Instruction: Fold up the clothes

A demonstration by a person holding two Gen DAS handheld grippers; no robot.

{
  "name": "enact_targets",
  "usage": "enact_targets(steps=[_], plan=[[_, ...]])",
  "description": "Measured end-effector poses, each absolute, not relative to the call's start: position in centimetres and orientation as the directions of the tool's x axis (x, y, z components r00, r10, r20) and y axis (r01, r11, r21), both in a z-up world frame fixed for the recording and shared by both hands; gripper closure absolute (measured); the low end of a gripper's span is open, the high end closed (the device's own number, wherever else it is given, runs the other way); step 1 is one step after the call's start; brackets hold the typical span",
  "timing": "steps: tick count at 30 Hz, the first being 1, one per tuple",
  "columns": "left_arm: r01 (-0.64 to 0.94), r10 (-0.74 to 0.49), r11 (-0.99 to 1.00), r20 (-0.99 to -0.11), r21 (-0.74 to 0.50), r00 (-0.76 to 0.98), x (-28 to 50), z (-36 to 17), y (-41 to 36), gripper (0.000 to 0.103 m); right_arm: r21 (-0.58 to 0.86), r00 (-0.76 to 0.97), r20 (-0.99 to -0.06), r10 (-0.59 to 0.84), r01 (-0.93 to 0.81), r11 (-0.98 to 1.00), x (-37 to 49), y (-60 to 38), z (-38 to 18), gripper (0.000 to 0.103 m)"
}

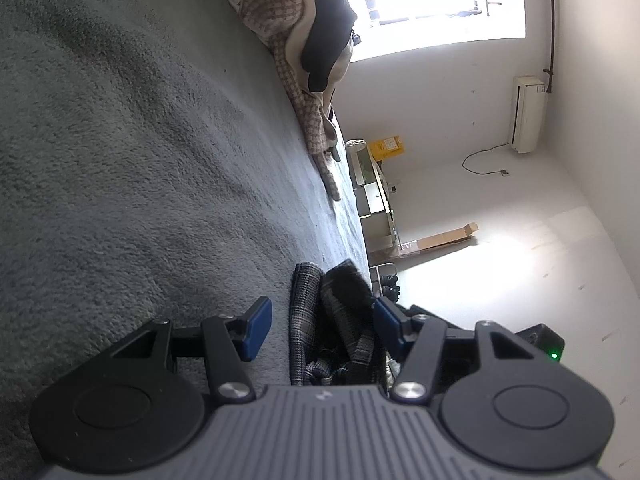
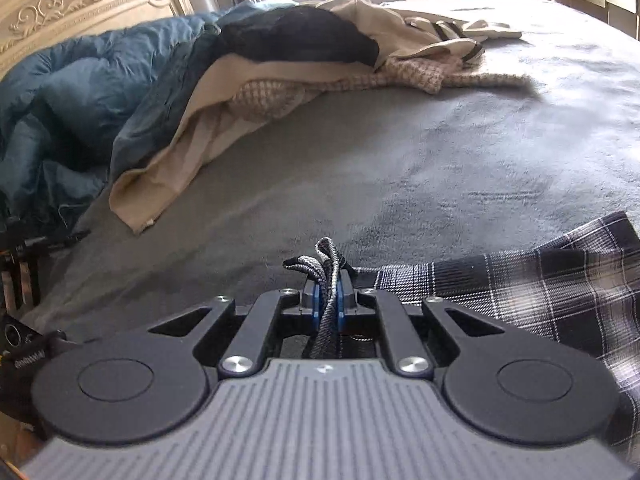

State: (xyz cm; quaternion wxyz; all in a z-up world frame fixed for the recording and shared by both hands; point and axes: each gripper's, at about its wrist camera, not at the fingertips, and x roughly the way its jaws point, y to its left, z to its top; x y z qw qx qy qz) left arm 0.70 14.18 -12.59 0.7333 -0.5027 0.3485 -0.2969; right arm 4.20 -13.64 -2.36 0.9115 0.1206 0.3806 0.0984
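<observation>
Left gripper jaws stand apart; right gripper jaws clamped.

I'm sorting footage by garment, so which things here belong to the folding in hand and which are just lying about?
In the job:
- plaid garment, an edge pinched in the right gripper
- left gripper, fingers apart around a bunch of the same plaid cloth
- grey bed cover, the folding surface

Lying about:
- blue quilt
- beige cloth
- checked knit
- black garment
- headboard
</observation>
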Motion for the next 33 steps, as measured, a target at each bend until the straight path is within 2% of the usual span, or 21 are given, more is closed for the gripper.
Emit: enact_targets(steps=[3, 6, 7, 8, 9, 10, 12, 14, 18, 21, 26, 31, 33], plan=[[0.084, -0.785, 0.319, -0.214, -0.944, 0.581, 0.7, -12.6, 14.1, 0.046, 0.285, 0.676, -0.686, 0.27, -0.091, 0.954, 4.5, -13.5, -2.8, 0.096], [0.082, -0.786, 0.32, -0.216, -0.944, 0.58, 0.7, -12.6, 14.1, 0.046, 0.274, 0.64, -0.718, 0.275, -0.103, 0.956, 5.0, -13.3, -3.3, 0.092], [0.082, -0.786, 0.321, -0.217, -0.943, 0.579, 0.7, -12.6, 14.1, 0.046, 0.266, 0.627, -0.729, 0.275, -0.111, 0.958, 5.2, -13.2, -3.4, 0.089], [0.082, -0.786, 0.322, -0.218, -0.943, 0.579, 0.7, -12.5, 14.1, 0.046, 0.26, 0.615, -0.737, 0.279, -0.123, 0.958, 5.3, -13.0, -3.4, 0.081], [0.082, -0.786, 0.323, -0.219, -0.943, 0.578, 0.7, -12.5, 14.1, 0.045, 0.264, 0.609, -0.738, 0.291, -0.137, 0.955, 5.2, -12.9, -3.2, 0.078], [0.083, -0.787, 0.322, -0.218, -0.943, 0.577, 0.7, -12.4, 14.2, 0.045, 0.274, 0.609, -0.732, 0.306, -0.148, 0.95, 5.1, -12.9, -2.8, 0.071], [0.084, -0.79, 0.318, -0.215, -0.944, 0.574, 0.6, -12.3, 14.2, 0.045, 0.292, 0.619, -0.71, 0.336, -0.176, 0.94, 4.1, -13.2, -1.5, 0.068], [0.089, -0.794, 0.315, -0.211, -0.945, 0.57, 0.4, -12.1, 14.2, 0.045, 0.297, 0.639, -0.683, 0.354, -0.2, 0.934, 2.6, -13.8, 0.3, 0.062], [0.107, -0.811, 0.308, -0.202, -0.945, 0.549, -0.2, -11.9, 13.9, 0.045, 0.25, 0.675, -0.632, 0.381, -0.288, 0.925, -3.4, -16.3, 3.9, 0.062], [0.12, -0.827, 0.3, -0.195, -0.946, 0.527, -0.5, -11.9, 13.2, 0.044, 0.092, 0.685, -0.624, 0.376, -0.413, 0.906, -9.3, -17.0, 4.1, 0.062], [0.141, -0.843, 0.306, -0.199, -0.942, 0.501, -0.5, -11.6, 11.3, 0.044, -0.258, 0.697, -0.659, 0.284, -0.564, 0.785, -16.3, -14.4, 0.2, 0.062], [0.158, -0.861, 0.314, -0.211, -0.936, 0.462, 0.0, -11.2, 8.8, 0.045, -0.52, 0.74, -0.639, 0.209, -0.617, 0.591, -18.1, -10.9, -4.1, 0.064], [0.168, -0.866, 0.326, -0.223, -0.93, 0.447, 0.3, -11.0, 7.8, 0.045, -0.584, 0.759, -0.621, 0.193, -0.613, 0.532, -17.8, -10.1, -5.3, 0.064]])
